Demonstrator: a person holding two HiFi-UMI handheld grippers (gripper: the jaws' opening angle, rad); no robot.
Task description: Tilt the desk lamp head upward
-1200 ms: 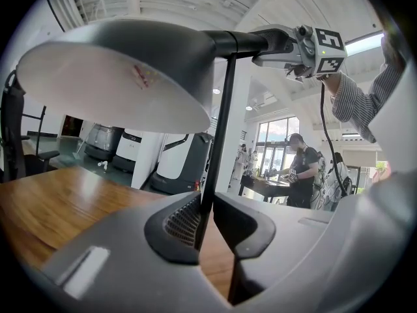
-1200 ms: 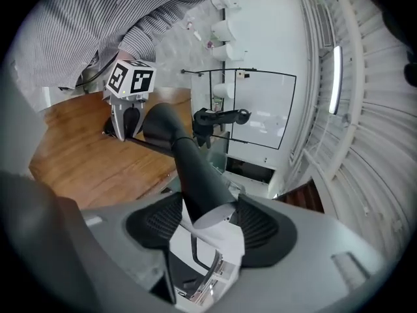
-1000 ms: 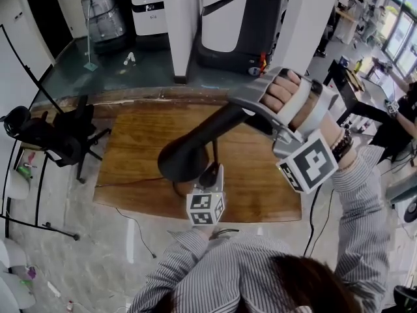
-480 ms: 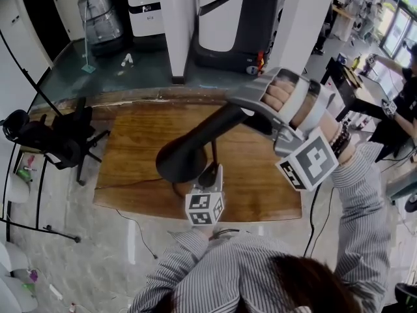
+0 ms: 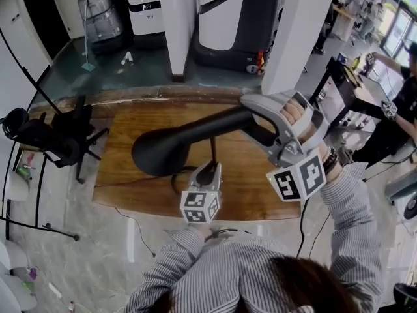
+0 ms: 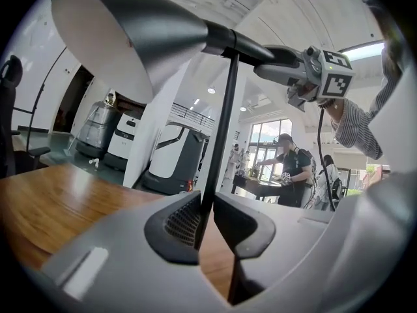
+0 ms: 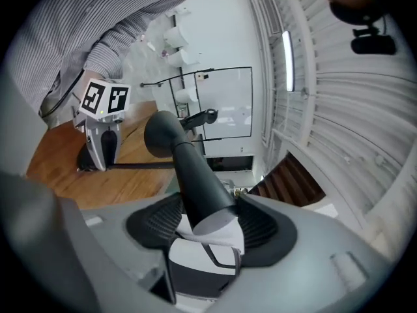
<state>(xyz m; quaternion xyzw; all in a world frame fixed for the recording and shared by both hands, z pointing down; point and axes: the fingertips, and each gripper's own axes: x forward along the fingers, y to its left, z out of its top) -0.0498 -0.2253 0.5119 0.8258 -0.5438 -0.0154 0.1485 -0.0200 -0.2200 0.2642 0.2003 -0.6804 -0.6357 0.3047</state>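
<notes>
The right hand-held gripper [image 7: 208, 217] is clamping the narrow rear end of the desk lamp head [image 7: 187, 165], with both jaws pressing on the black cone. The left hand-held gripper [image 6: 207, 222] is holding the thin upright lamp stem [image 6: 223, 122] low down, its jaws narrow and bearing on the stem. The lamp is standing on the wooden desk [image 5: 133, 126]. The head is reaching out over the desk, nearly level, its wide mouth facing left in the head view. A black chair [image 5: 62, 135] is standing at the desk's left edge.
</notes>
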